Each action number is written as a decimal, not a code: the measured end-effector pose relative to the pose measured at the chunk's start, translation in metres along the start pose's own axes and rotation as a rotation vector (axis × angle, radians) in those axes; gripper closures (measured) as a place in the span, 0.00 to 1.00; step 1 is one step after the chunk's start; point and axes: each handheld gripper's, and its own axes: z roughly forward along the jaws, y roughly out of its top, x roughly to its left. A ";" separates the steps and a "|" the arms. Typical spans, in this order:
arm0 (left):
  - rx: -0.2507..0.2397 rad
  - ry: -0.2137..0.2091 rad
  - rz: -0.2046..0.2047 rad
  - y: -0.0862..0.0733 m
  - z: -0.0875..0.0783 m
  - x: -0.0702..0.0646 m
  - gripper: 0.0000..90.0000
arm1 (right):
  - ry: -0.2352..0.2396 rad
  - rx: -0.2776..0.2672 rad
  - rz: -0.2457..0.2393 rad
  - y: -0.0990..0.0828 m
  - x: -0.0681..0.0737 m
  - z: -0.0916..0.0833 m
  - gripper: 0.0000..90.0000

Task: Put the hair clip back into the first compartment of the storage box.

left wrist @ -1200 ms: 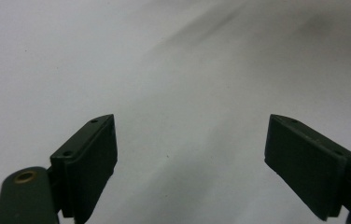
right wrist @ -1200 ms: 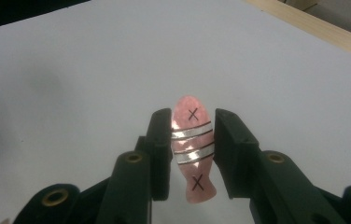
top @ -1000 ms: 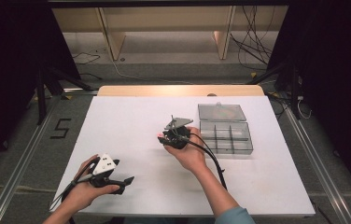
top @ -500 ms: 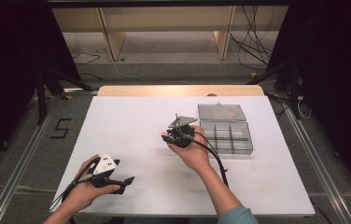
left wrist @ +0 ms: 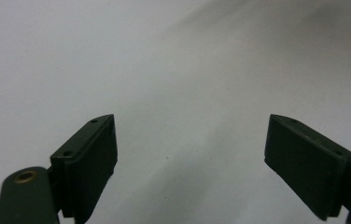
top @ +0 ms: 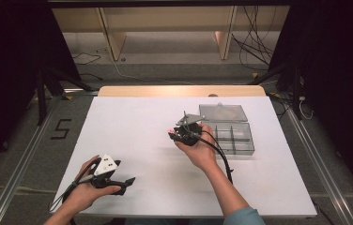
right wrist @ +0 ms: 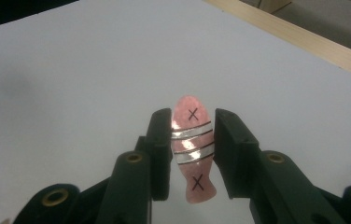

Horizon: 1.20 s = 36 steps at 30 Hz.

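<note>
My right gripper (right wrist: 193,116) is shut on a flat pink fish-shaped piece (right wrist: 191,149) with silver stripes and two black X marks; the pads press its two sides. In the high view this gripper (top: 172,134) hangs above the middle of the white table (top: 137,117), jaws pointing left, with the pink fish (top: 170,131) at its tip. A clear compartment box (top: 234,139) lies just to its right. My left gripper (top: 126,183) rests low near the front left edge. Its jaws stand wide apart over bare white table, so the left gripper (left wrist: 192,123) is open and holds nothing.
The box's clear lid (top: 222,112) lies open behind it, toward the far edge. A wooden strip (top: 179,90) runs along the table's far side. A black cable (top: 221,157) trails from the right gripper along the forearm.
The right hand has drifted slightly to the right and away, closer to the box, still gripping the fish. The left hand has stayed put.
</note>
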 end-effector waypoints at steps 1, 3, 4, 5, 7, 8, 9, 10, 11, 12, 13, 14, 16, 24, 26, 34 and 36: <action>-0.003 0.000 -0.002 0.000 0.000 0.000 0.18 | -0.004 -0.001 0.003 0.000 -0.001 -0.001 0.76; -0.001 0.000 0.000 0.000 0.001 -0.001 0.18 | -0.009 -0.003 0.003 -0.001 -0.003 -0.003 0.76; 0.002 -0.001 0.002 0.000 0.001 -0.001 0.18 | -0.009 -0.003 0.003 -0.001 -0.003 -0.003 0.76; 0.002 -0.001 0.002 0.000 0.001 0.000 0.18 | -0.014 -0.002 0.009 -0.002 -0.005 -0.005 0.76; -0.001 -0.001 -0.001 0.000 0.000 0.000 0.19 | -0.020 -0.002 0.009 -0.002 -0.007 -0.007 0.76; -0.002 0.000 -0.002 0.000 0.000 0.000 0.19 | -0.020 -0.002 0.009 -0.002 -0.007 -0.007 0.76; -0.002 0.001 0.000 0.000 0.000 0.000 0.19 | -0.027 -0.004 0.015 -0.002 -0.010 -0.009 0.76; -0.002 -0.001 -0.001 0.000 0.000 0.000 0.19 | -0.031 -0.005 0.017 -0.003 -0.011 -0.010 0.76; -0.001 -0.001 -0.001 0.000 0.000 -0.001 0.19 | -0.031 -0.005 0.017 -0.003 -0.011 -0.010 0.76; 0.000 -0.002 -0.001 0.000 0.001 -0.001 0.19 | -0.037 -0.004 0.018 -0.003 -0.013 -0.012 0.76; -0.001 -0.001 -0.001 0.000 0.001 -0.001 0.18 | -0.038 -0.005 0.018 -0.003 -0.014 -0.013 0.76; -0.002 -0.001 -0.002 0.000 0.001 0.000 0.18 | -0.038 -0.005 0.018 -0.003 -0.014 -0.013 0.76; -0.001 -0.001 -0.001 0.000 0.001 0.000 0.18 | -0.044 -0.003 0.017 -0.003 -0.017 -0.014 0.76; -0.002 -0.001 0.000 0.001 0.001 -0.001 0.18 | -0.076 -0.003 0.040 -0.006 -0.030 -0.024 0.76; -0.003 -0.001 0.000 0.001 0.001 -0.001 0.18 | -0.083 -0.005 0.044 -0.007 -0.034 -0.027 0.76; -0.001 -0.002 0.000 0.001 0.001 0.000 0.19 | -0.119 -0.002 0.075 -0.012 -0.051 -0.037 0.76; -0.003 0.000 -0.001 0.001 0.001 0.000 0.19 | -0.125 0.001 0.077 -0.013 -0.053 -0.039 0.76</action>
